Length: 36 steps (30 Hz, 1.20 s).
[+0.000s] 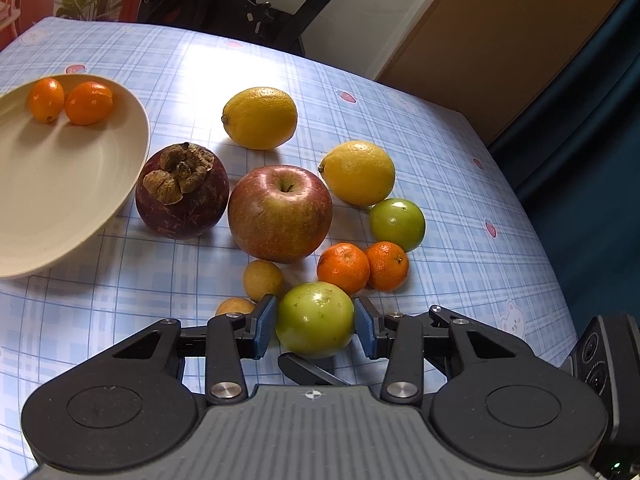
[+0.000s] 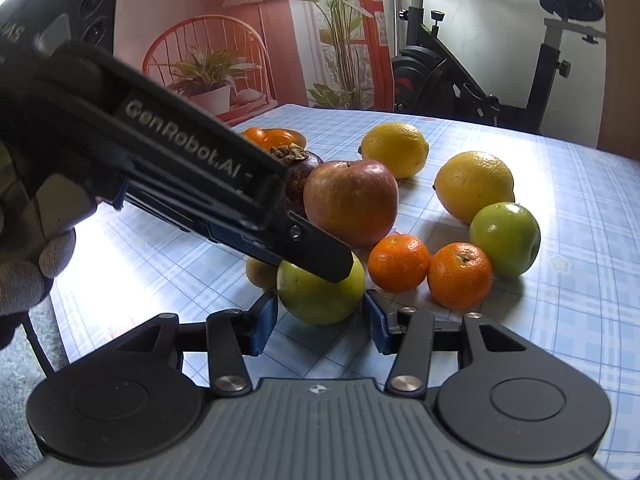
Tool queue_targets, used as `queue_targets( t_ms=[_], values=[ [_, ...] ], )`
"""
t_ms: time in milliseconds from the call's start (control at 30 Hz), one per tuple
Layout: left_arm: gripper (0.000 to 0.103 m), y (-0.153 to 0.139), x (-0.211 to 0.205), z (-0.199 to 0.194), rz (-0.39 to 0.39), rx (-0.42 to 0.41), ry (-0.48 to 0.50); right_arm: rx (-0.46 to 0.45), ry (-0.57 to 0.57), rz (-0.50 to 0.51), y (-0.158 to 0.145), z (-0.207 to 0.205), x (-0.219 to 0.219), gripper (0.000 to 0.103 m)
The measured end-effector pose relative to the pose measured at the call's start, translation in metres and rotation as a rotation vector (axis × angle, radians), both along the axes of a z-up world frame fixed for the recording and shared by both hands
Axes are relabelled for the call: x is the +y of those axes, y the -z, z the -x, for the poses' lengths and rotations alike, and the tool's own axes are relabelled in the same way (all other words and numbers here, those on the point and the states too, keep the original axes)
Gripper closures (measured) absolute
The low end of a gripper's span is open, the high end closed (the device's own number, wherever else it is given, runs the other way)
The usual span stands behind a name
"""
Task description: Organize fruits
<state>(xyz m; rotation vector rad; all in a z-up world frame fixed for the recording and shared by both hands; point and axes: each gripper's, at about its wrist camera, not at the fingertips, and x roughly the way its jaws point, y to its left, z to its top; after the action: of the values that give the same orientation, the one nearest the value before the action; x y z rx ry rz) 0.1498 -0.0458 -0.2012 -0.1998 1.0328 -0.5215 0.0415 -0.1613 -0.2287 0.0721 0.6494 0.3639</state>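
Note:
My left gripper (image 1: 315, 306) is shut on a small green fruit (image 1: 315, 320), its blue pads touching both sides. In the right wrist view that gripper slants in from the left, with one of its fingers (image 2: 320, 256) lying across the same green fruit (image 2: 320, 304). My right gripper (image 2: 320, 308) stands open around the fruit's near side, and a sliver of cloth shows beside its right pad. A cream plate (image 1: 60, 192) at the left holds two kumquats (image 1: 46, 100). An apple (image 1: 280, 214), a mangosteen (image 1: 182, 192), two lemons (image 1: 260, 118), two mandarins (image 1: 343, 268) and another green fruit (image 1: 397, 224) lie on the cloth.
Two small brown longans (image 1: 263, 280) sit just left of the held fruit. A gloved hand (image 2: 24, 276) holds the left gripper. The checked tablecloth (image 1: 460, 184) falls away at the right edge. An exercise bike (image 2: 460, 72) stands behind the table.

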Motion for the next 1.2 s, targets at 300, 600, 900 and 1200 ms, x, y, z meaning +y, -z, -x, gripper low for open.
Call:
queue_targets(
  t_ms=[300, 600, 900, 1200],
  values=[
    [0.058, -0.002, -0.003, 0.002, -0.012, -0.008, 0.004, -0.001, 0.003, 0.001, -0.001, 0.002, 0.002, 0.055],
    [0.058, -0.013, -0.003, 0.009, 0.002, -0.034, 0.010, -0.005, 0.020, -0.006, -0.016, 0.007, 0.001, 0.055],
    [0.059, -0.051, 0.027, 0.009, 0.042, -0.101, -0.036, -0.051, -0.025, 0.000, -0.058, -0.012, 0.021, 0.055],
    [0.059, -0.082, 0.094, -0.014, 0.055, -0.147, -0.142, -0.114, -0.144, 0.053, -0.085, -0.061, 0.088, 0.055]
  ],
)
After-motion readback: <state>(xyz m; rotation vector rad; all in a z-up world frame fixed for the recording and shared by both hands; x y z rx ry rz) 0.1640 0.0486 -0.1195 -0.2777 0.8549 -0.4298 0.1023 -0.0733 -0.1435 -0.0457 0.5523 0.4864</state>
